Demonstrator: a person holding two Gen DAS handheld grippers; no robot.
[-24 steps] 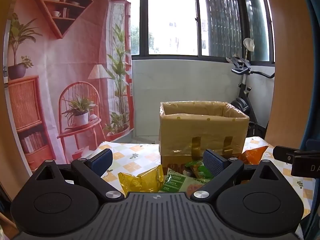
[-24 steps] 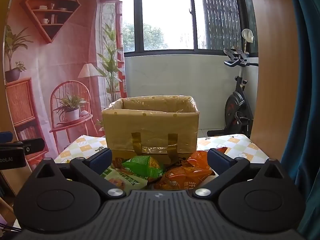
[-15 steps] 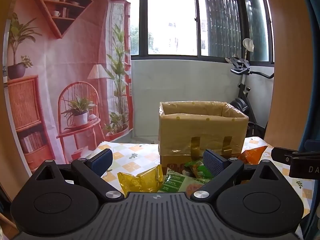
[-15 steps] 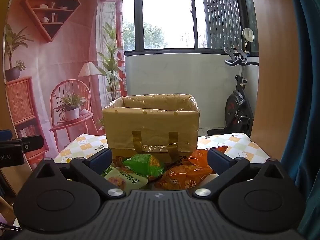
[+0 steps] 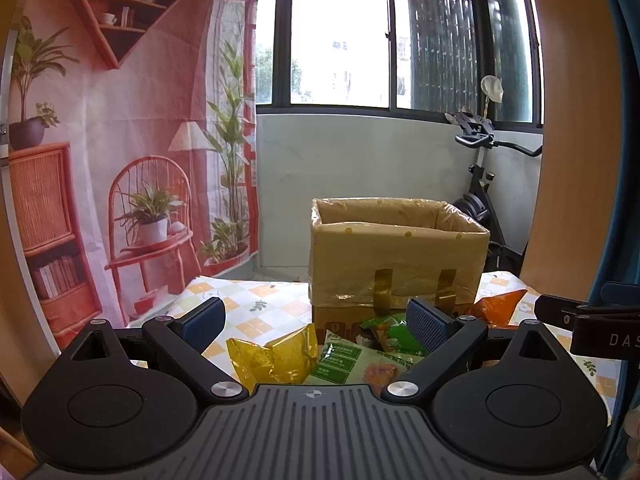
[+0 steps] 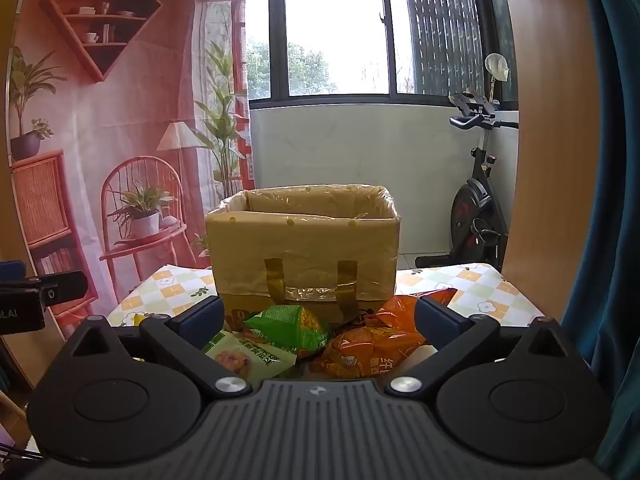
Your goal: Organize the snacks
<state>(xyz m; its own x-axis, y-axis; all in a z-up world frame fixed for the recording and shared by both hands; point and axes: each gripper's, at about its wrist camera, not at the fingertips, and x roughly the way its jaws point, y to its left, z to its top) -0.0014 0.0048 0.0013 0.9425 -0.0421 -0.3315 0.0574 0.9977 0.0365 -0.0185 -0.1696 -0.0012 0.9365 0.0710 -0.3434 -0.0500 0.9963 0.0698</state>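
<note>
Right now I have both tools hovering short of the pile, nothing picked up: my left gripper [image 5: 316,320] has its jaws spread wide with only air between the pads, and my right gripper [image 6: 318,314] is just as wide apart and empty. Ahead of me the open cardboard box [image 6: 304,252], lined with a yellowish bag, stands on the checked tablecloth [image 5: 256,304], and the snacks lie in a loose heap against its near face. Through the left wrist view I see the yellow packet [image 5: 274,356] nearest me, with the pale green packet [image 5: 340,360] touching it on the right. Through the right wrist view a bright green bag [image 6: 290,326] sits on top of the heap and an orange bag [image 6: 370,346] lies just beside it. I judge this to be the very start of the sorting, the approach to a first pick, since I cannot see anything inside the box from this low angle. Next I would dip one tool onto a top-lying bag, probably the orange one on my right side, and close gently, as these crinkly packets may slip or crush.
</note>
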